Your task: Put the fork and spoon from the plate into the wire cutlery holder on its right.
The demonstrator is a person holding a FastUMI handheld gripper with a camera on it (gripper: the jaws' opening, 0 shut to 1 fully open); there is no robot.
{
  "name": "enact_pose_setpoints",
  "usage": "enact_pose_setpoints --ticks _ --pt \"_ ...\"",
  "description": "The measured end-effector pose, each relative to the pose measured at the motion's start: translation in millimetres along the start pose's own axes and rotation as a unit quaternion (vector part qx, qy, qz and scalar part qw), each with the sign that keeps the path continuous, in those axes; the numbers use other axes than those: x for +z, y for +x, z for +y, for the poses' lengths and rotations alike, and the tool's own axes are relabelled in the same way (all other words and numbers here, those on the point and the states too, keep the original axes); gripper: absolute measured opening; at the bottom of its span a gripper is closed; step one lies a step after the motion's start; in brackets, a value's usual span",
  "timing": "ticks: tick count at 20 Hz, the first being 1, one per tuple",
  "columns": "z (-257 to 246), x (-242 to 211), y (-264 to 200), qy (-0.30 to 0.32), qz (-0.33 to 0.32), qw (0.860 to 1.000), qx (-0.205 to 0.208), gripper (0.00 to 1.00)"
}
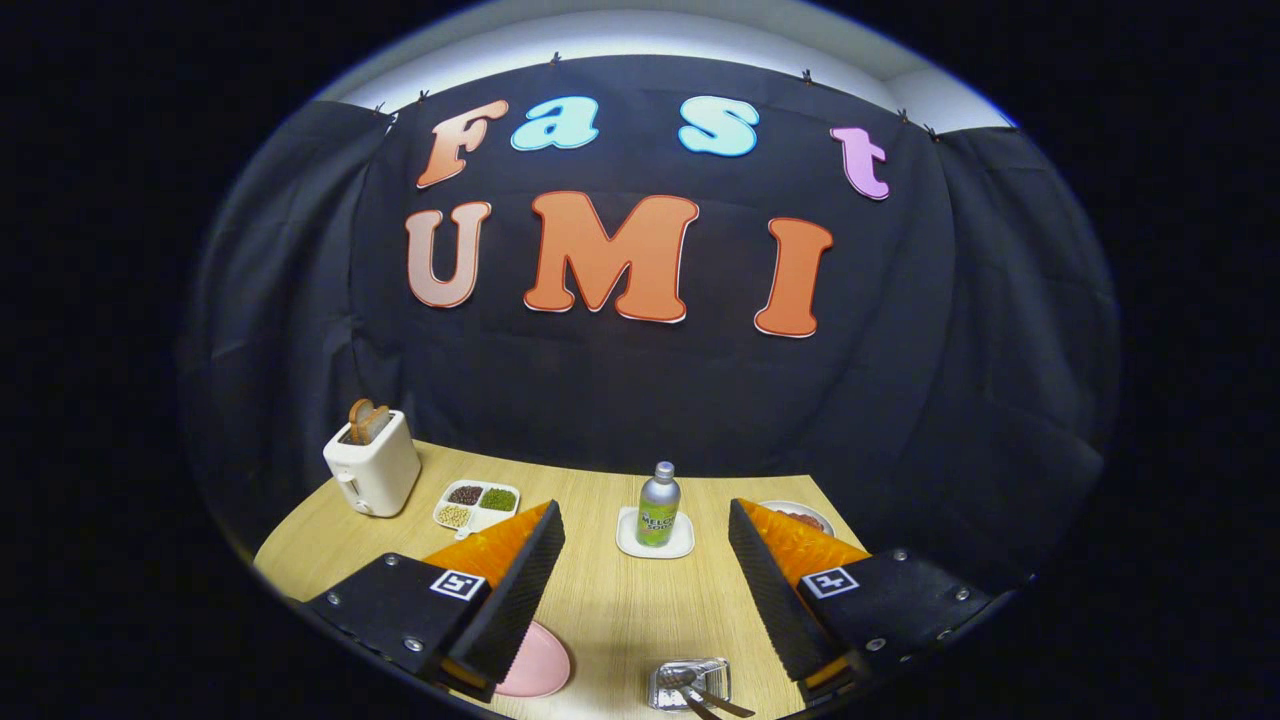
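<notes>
Wire cutlery holder [690, 683] sits between the open tool's [645, 535] fingers.

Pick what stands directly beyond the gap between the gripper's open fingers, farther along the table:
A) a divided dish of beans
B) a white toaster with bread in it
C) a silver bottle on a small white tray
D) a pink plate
C: the silver bottle stands upright on a small white tray, straight ahead of the gripper, whose fingers are spread and hold nothing.
</notes>
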State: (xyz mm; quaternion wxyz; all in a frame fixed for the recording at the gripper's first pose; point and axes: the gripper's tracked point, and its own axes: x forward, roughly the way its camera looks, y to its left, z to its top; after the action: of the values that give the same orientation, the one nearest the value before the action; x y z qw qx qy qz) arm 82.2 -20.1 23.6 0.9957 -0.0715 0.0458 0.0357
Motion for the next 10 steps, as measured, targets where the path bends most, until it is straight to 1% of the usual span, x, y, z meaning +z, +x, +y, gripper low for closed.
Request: enact_pose_setpoints --ticks 10 --pt "6.6 0.9 1.9 0.013 -0.011 1.0 0.016 0.99"
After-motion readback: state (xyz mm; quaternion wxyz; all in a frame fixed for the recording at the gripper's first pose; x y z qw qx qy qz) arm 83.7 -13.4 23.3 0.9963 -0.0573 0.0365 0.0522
